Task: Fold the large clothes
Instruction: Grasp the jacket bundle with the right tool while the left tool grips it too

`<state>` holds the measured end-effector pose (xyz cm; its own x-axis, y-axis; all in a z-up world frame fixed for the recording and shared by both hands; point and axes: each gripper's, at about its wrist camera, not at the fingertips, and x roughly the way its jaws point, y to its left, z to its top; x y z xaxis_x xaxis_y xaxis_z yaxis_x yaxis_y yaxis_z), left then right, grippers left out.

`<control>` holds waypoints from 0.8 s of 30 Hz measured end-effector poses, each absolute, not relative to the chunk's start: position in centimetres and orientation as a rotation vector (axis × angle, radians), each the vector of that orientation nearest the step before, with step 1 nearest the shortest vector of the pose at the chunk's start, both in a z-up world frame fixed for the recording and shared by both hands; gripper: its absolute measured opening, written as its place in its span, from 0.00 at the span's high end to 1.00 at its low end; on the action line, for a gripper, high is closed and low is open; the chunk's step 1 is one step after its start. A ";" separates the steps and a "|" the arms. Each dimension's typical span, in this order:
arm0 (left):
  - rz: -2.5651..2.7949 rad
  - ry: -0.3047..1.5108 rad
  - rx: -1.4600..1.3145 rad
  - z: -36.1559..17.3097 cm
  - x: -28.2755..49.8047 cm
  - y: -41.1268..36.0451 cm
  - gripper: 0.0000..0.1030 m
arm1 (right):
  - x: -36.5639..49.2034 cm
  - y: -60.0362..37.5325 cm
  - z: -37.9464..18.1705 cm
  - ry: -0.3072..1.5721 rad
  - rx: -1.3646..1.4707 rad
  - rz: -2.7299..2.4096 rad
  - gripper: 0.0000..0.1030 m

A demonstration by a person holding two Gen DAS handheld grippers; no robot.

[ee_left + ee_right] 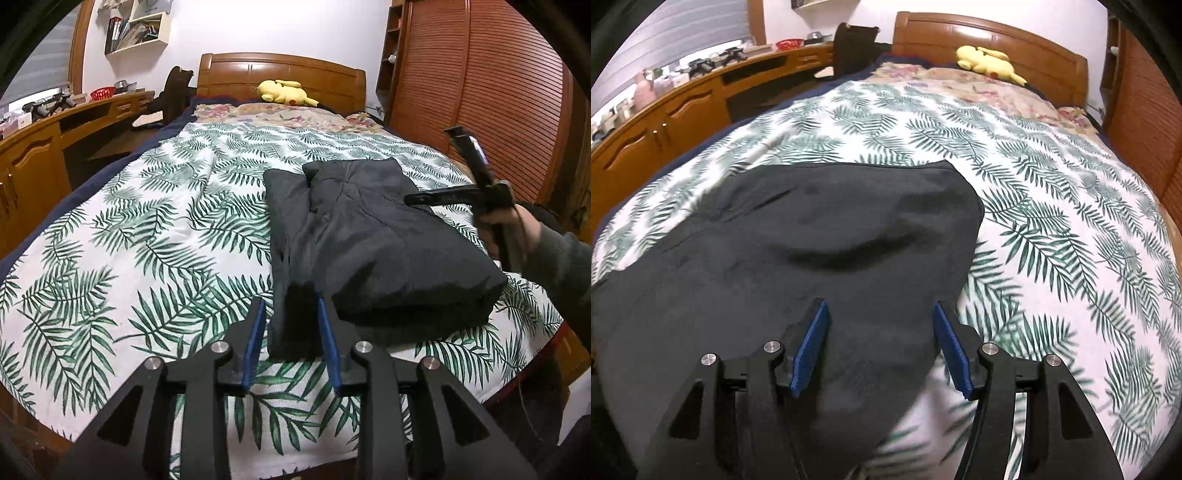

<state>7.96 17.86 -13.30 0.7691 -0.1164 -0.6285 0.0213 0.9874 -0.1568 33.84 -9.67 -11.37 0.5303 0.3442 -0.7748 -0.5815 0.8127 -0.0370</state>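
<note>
On the bed (147,221), near its foot, lies the folded garment (369,240). Left gripper (291,317) stands narrowly parted astride its near edge, not pressing; right gripper (881,332) hovers wide above it.

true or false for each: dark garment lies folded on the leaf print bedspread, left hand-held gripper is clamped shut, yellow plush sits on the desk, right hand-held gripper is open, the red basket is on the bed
1. The dark garment lies folded on the leaf print bedspread. True.
2. The left hand-held gripper is clamped shut. False: its pads stand apart, astride the garment's near corner.
3. The yellow plush sits on the desk. False: it lies by the headboard.
4. The right hand-held gripper is open. True, over the garment.
5. The red basket is on the bed. False: it is on the desk.
</note>
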 end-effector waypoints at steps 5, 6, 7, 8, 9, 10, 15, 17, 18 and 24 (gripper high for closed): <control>-0.090 0.718 -0.137 -14.1 8.7 17.0 0.68 | 36.7 -10.0 -12.6 0.848 -0.296 0.551 0.19; -0.090 0.728 -0.132 -14.3 9.1 16.8 0.68 | 37.3 -10.1 -12.8 0.855 -0.291 0.556 0.16; -0.088 0.735 -0.127 -14.5 9.3 16.6 0.68 | 37.6 -10.1 -13.1 0.863 -0.286 0.564 0.15; -0.082 0.740 -0.123 -14.7 9.5 16.5 0.68 | 37.8 -10.1 -13.4 0.870 -0.281 0.571 0.14; -0.077 0.745 -0.122 -14.8 9.8 16.5 0.68 | 38.0 -10.1 -13.6 0.875 -0.278 0.577 0.14; -0.073 0.753 -0.125 -15.1 10.1 16.5 0.68 | 38.1 -10.0 -13.9 0.873 -0.273 0.582 0.13; -0.067 0.776 -0.122 -15.8 10.9 16.4 0.67 | 38.2 -10.2 -15.5 0.876 -0.243 0.611 0.09; -0.065 0.781 -0.122 -16.0 11.1 16.3 0.67 | 38.5 -10.5 -16.0 0.888 -0.205 0.628 0.09; -0.063 0.783 -0.122 -16.1 11.2 16.4 0.67 | 38.6 -10.7 -16.1 0.894 -0.185 0.635 0.09; -0.068 0.790 -0.129 -16.4 11.4 16.4 0.66 | 38.7 -11.3 -16.4 0.910 -0.132 0.656 0.08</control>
